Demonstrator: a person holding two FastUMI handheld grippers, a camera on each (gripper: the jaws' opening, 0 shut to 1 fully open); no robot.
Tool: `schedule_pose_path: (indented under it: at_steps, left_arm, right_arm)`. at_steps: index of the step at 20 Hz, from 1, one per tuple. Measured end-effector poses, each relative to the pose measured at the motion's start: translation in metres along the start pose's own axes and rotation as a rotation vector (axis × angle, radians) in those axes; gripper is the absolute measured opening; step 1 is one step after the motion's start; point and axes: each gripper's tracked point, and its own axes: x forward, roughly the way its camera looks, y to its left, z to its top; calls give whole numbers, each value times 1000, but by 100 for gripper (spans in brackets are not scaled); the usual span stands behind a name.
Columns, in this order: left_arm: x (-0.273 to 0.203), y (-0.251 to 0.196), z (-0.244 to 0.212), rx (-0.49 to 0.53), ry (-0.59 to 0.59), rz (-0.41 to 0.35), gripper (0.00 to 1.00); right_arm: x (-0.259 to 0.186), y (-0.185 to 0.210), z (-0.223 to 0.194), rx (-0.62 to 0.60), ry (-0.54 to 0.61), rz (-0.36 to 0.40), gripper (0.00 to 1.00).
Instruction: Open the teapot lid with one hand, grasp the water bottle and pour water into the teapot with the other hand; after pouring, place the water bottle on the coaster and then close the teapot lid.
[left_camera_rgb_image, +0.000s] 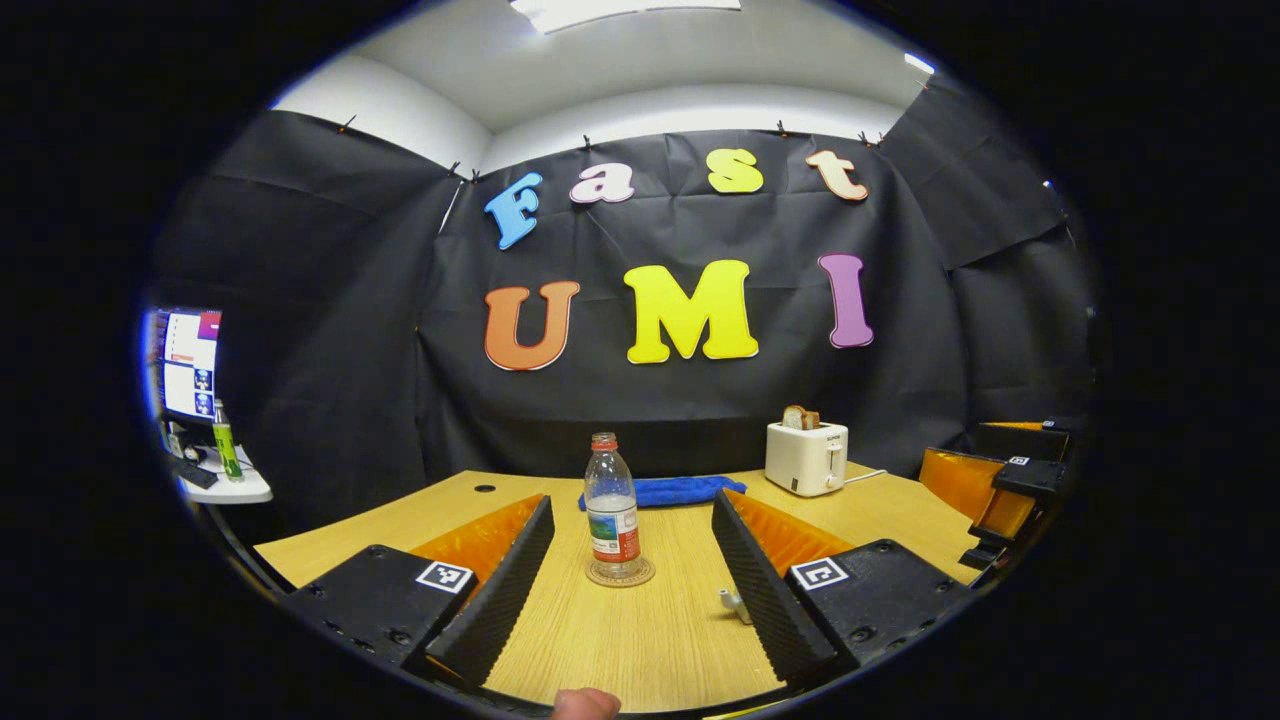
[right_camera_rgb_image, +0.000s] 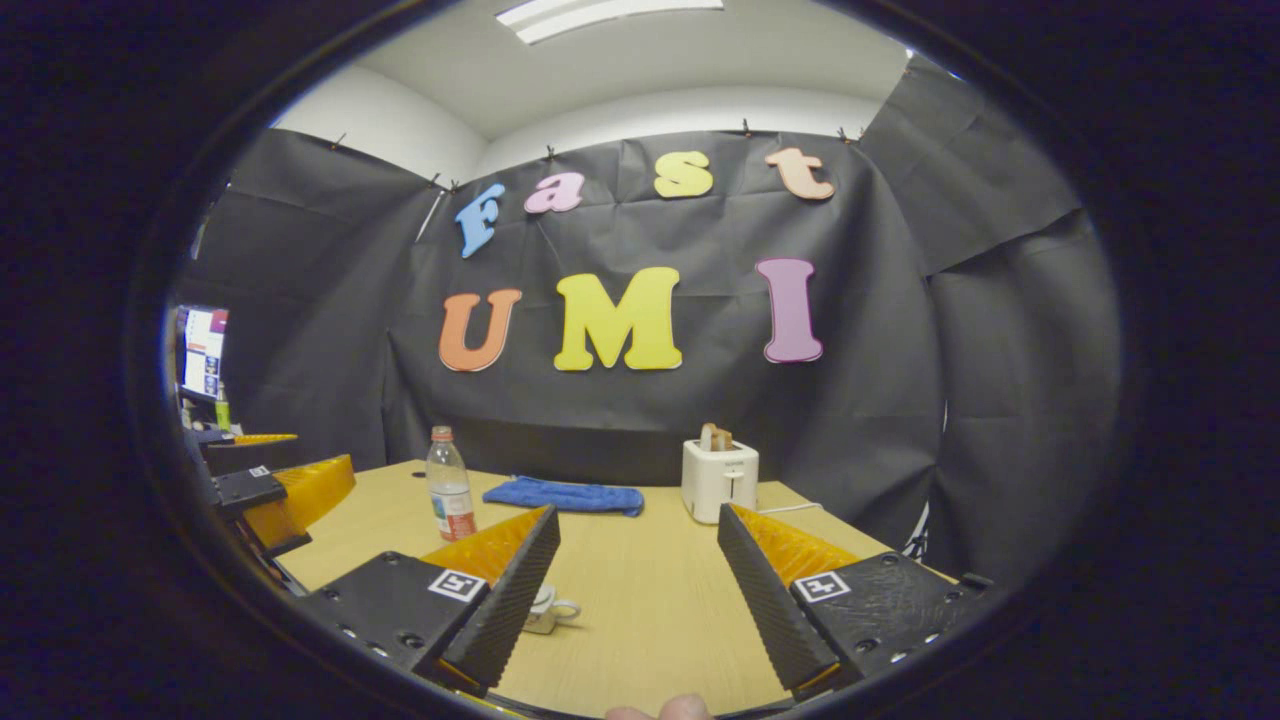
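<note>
Left hand-held gripper (left_camera_rgb_image: 632, 570) wide open, empty, right hand-held gripper (right_camera_rgb_image: 635, 570) likewise

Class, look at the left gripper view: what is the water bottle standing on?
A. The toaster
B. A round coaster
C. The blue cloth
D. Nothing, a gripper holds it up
B: the water bottle stands upright on a round coaster on the wooden table.

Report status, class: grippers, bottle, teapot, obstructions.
Left gripper open, right gripper open, both empty. Clear plastic water bottle upright on round coaster. Small white teapot mostly hidden behind right gripper's finger. Nothing blocking.
</note>
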Motion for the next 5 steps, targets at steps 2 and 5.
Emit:
schedule_pose_path:
  at_steps: [2,5]
  left_arm:
    - [-1,6,1,22,-1,9,99]
    - [-1,16,4,-4,-1,31,98]
  right_arm:
    - [-1,11,-1,-15,11,10,95]
    - [-4,21,1,-50,9,11,97]
